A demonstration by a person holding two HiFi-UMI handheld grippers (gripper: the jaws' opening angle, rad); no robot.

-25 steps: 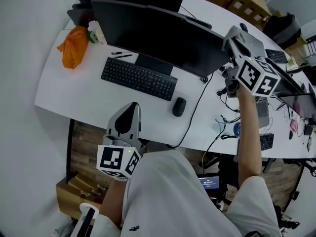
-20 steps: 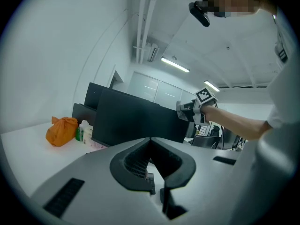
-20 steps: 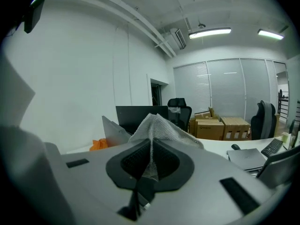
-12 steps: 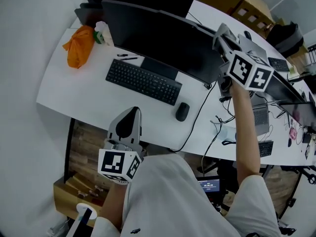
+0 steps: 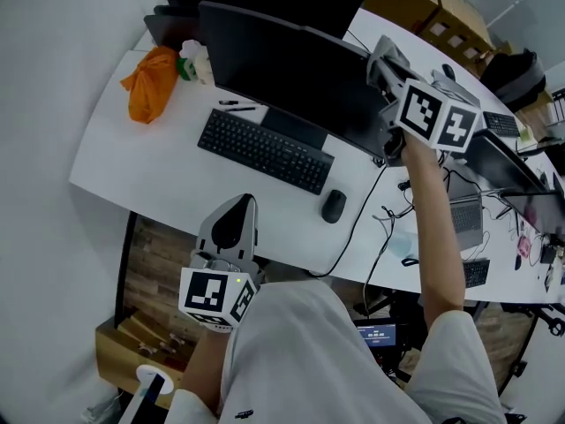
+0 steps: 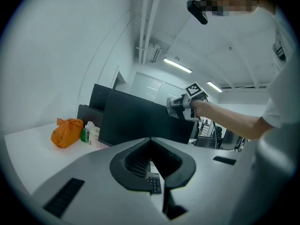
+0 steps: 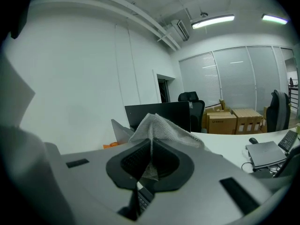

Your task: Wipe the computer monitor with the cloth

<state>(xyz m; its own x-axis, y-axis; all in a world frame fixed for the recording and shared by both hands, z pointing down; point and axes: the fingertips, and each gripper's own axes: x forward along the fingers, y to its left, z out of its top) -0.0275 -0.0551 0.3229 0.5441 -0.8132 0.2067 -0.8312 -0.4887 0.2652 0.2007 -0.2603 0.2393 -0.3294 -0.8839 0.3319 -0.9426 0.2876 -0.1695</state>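
Observation:
The black computer monitor stands at the back of the white desk. My right gripper is raised at the monitor's upper right edge. In the right gripper view that gripper is shut on a grey mesh cloth, which bunches up above the jaws. My left gripper hangs low at the desk's front edge, shut with nothing in it. From the left gripper view I see the monitor's dark screen and the right gripper against its right side.
A black keyboard and a mouse lie in front of the monitor. An orange bag and bottles sit at the back left. Cables, a laptop and cardboard boxes fill the right side.
My right gripper has moved left and farther back along the monitor's right edge with the cloth. The left gripper has stayed at the desk's front edge.

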